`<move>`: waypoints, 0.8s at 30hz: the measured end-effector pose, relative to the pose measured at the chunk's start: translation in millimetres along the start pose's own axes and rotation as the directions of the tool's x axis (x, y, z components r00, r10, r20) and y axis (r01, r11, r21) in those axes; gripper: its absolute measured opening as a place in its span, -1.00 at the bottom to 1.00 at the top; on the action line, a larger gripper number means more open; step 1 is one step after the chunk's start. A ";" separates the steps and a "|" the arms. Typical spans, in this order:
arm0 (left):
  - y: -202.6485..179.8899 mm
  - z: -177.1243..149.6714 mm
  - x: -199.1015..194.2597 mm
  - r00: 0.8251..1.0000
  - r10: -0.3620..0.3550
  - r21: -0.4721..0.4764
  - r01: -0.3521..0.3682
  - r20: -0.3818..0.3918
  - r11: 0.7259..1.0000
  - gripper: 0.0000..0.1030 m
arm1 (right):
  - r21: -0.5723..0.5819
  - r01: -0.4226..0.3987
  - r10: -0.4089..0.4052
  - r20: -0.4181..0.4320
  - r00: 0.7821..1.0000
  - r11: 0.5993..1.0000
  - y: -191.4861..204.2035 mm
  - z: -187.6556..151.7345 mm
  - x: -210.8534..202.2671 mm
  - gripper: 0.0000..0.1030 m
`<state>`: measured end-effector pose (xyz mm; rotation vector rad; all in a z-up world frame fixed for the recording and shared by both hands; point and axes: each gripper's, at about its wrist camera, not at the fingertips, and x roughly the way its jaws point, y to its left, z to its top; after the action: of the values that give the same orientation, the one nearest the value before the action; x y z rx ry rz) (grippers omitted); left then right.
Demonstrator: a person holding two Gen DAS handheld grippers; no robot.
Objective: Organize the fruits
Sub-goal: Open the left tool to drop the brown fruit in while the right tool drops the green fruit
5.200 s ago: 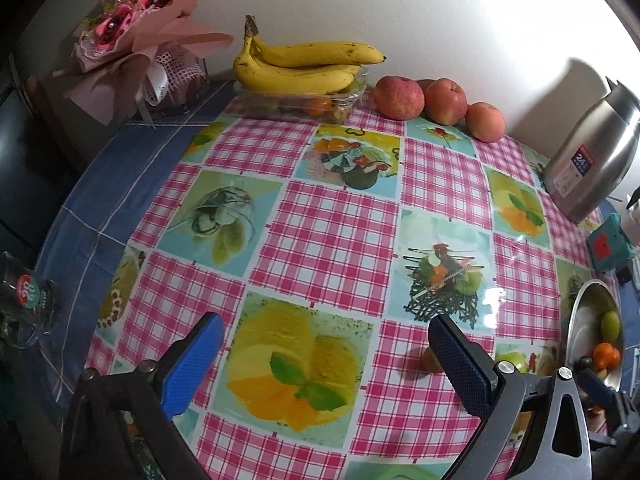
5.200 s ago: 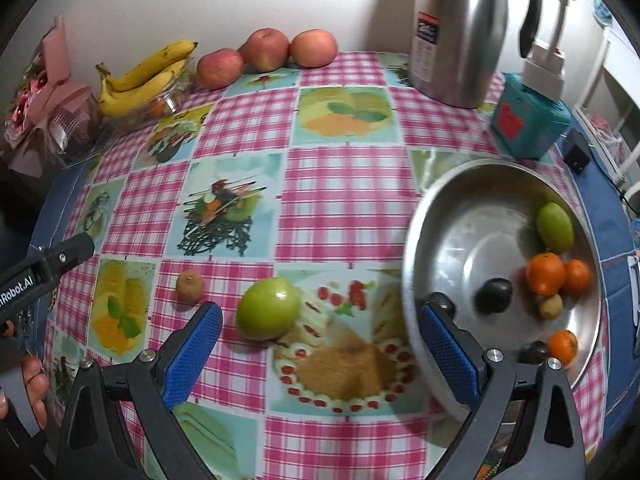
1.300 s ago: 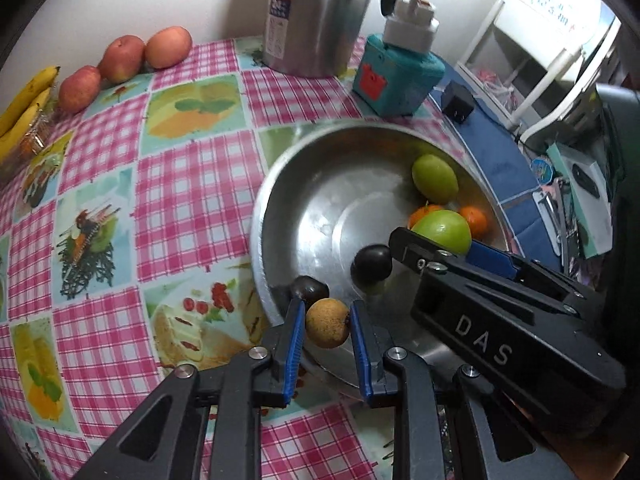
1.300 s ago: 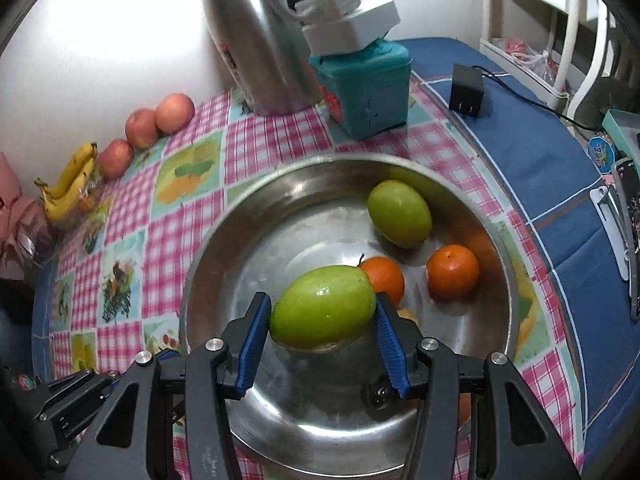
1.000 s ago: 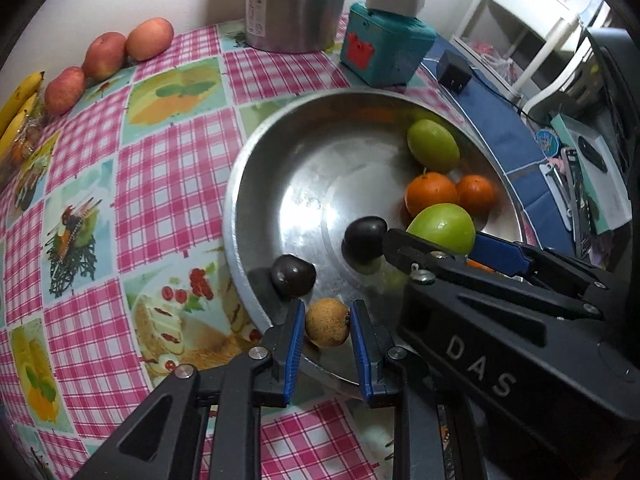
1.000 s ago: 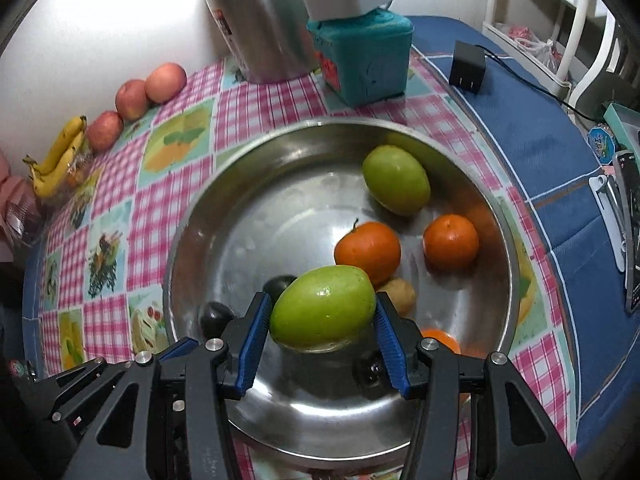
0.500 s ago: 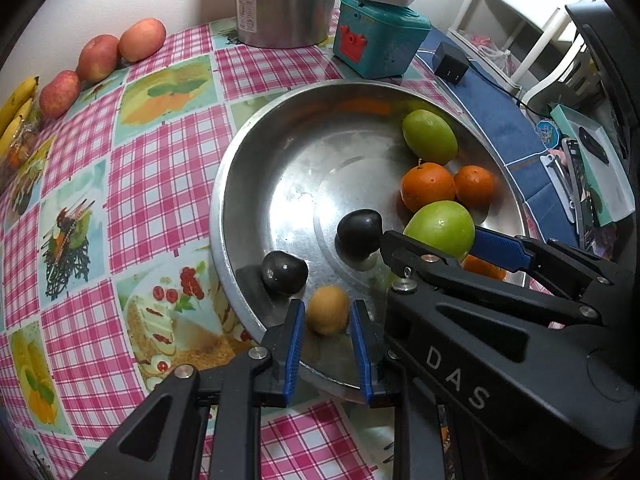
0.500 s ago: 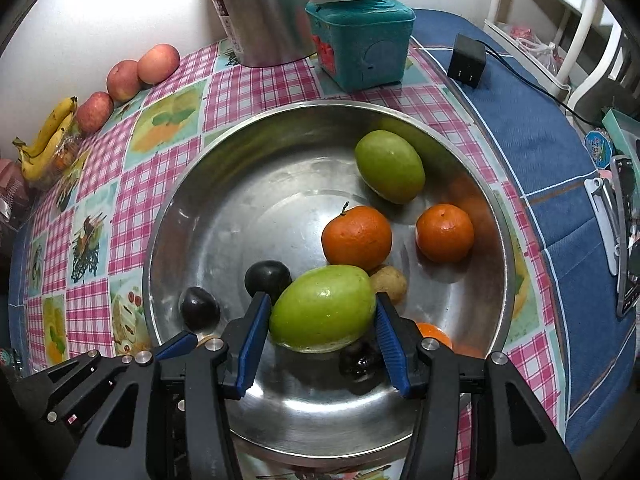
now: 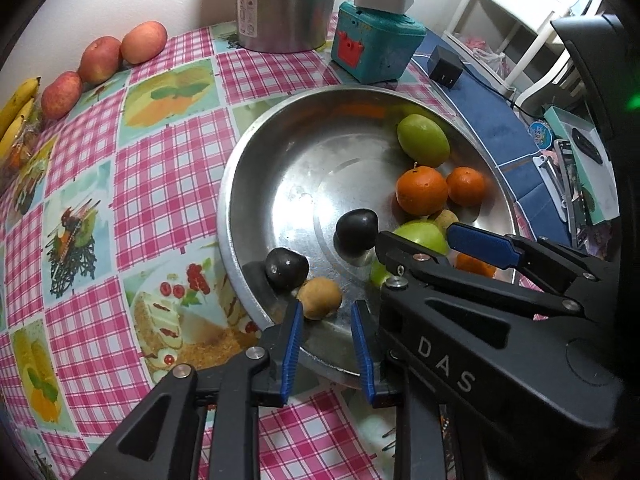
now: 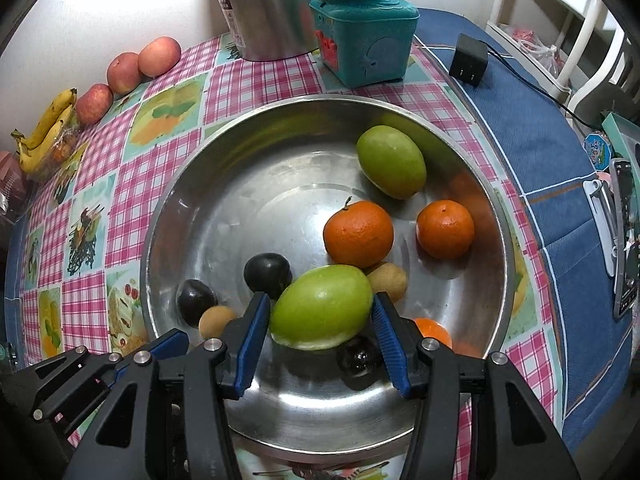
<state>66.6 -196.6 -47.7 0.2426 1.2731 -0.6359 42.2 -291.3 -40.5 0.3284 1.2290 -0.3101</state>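
Observation:
A steel bowl (image 9: pixel 228 208) (image 10: pixel 160 216) holds a green fruit (image 9: pixel 422 140), two oranges (image 9: pixel 422 190) and two dark round fruits (image 9: pixel 356 230). A small brown fruit (image 9: pixel 320 298) (image 10: pixel 216 320) lies on the bowl's near slope, against one dark fruit (image 9: pixel 286 268). My left gripper (image 9: pixel 327 308) hangs just above it; its jaws are opening and the pads no longer press the fruit. To the right, my right gripper (image 10: pixel 320 300) is shut on a large green fruit (image 10: pixel 320 306) (image 9: pixel 424 236), held just above the bowl's floor.
A steel kettle (image 9: pixel 288 0) and a teal box (image 9: pixel 376 48) stand behind the bowl. Three apples (image 9: pixel 102 58) and bananas (image 9: pixel 16 112) line the far left wall. A black charger (image 9: pixel 444 66) lies on the blue cloth at the right.
The left jaws have spread and the small brown fruit has dropped out of them onto the bowl beside a dark fruit. The right gripper keeps its hold on the green fruit.

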 end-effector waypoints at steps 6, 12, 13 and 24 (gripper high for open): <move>7.3 -6.4 -13.5 1.000 0.001 -0.015 -0.001 0.016 1.000 -0.40 | -0.006 -0.003 0.003 0.020 1.000 1.000 0.5 0.6 -8.2 0.06; 32.8 -17.0 -23.1 1.000 0.005 -0.092 -0.003 0.021 0.996 -0.35 | -0.013 0.001 -0.001 0.035 0.999 1.000 1.3 -3.8 -16.7 0.06; 37.0 -18.7 -24.1 1.000 0.010 -0.109 -0.007 0.022 0.994 -0.34 | -0.014 0.004 -0.003 0.037 0.999 1.000 2.0 -5.7 -18.2 0.06; 94.2 -48.3 -41.2 0.980 0.193 -0.289 -0.173 0.043 0.941 0.53 | -0.065 0.013 -0.010 0.042 0.999 0.998 17.7 -22.0 -27.0 0.05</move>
<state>74.6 -83.6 -39.5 0.0974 1.2402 -0.2934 22.0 -264.8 -20.0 0.2575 1.1979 -0.2849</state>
